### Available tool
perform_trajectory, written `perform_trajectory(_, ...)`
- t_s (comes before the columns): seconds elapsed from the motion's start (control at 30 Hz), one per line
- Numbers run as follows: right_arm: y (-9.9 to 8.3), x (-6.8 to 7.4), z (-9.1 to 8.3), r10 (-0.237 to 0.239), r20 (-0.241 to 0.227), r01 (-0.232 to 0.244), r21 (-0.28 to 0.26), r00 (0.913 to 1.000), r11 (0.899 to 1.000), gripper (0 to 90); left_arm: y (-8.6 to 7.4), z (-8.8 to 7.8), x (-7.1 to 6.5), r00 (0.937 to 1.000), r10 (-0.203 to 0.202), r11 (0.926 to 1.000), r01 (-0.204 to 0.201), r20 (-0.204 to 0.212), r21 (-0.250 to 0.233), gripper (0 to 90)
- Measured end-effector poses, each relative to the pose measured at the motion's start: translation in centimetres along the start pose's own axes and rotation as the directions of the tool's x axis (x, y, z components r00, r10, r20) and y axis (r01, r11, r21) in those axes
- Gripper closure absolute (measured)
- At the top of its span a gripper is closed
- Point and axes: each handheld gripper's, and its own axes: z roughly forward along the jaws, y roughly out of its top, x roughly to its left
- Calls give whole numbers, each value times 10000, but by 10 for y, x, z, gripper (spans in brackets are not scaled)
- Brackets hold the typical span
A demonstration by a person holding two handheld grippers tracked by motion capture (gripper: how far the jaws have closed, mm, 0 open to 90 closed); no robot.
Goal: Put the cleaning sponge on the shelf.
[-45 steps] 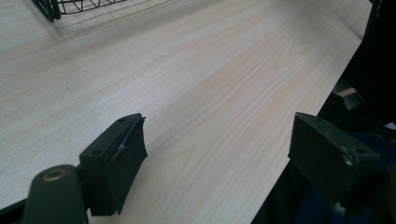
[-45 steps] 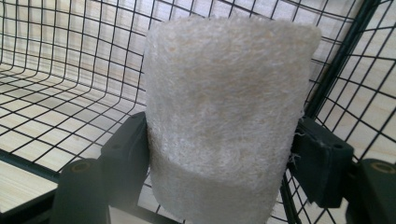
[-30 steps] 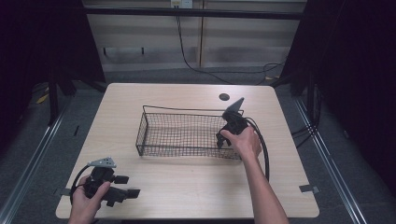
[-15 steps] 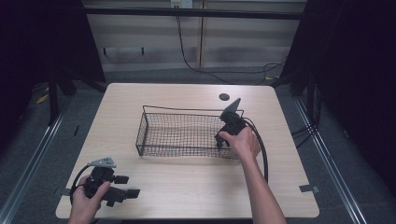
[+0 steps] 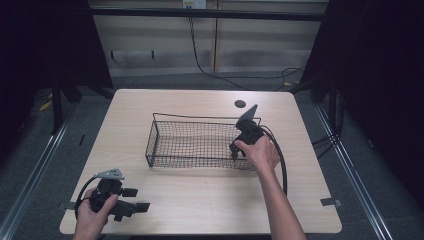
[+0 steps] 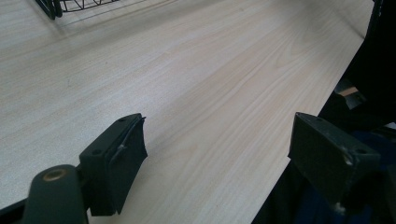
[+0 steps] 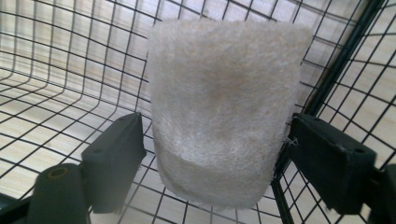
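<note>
White pad [image 7: 224,107] btwn right tongs [image 7: 212,165]

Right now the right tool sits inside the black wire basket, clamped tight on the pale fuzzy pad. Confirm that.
Not clamped. The right tool is inside the black wire basket, but its jaws have just been opening and now stand clear of the pale fuzzy pad, which sits between them untouched by either jaw, as the right gripper view shows.

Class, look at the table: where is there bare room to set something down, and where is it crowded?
Bare: the table behind the wire basket, and in front of it, up to the left gripper. Crowded: the basket's right end, where the right gripper, jaws just opened, flanks a pale fibrous pad.
</note>
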Motion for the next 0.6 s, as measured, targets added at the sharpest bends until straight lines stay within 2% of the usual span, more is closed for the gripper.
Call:
perform_trajectory(0.1,0,0,-1,-88,-56,89,113,9999,9999,162,0,0,0,10000,-41,10000,41,40,18,184)
perform_trajectory(0.5,-5,-2,-12,-556,-477,543,-282,9973,9981,155,0,0,0,10000,-34,10000,34,40,25,184)
perform_trajectory(0.6,-7,-1,-14,-547,-530,530,-327,9971,9981,156,0,0,0,10000,-49,10000,49,48,27,183)
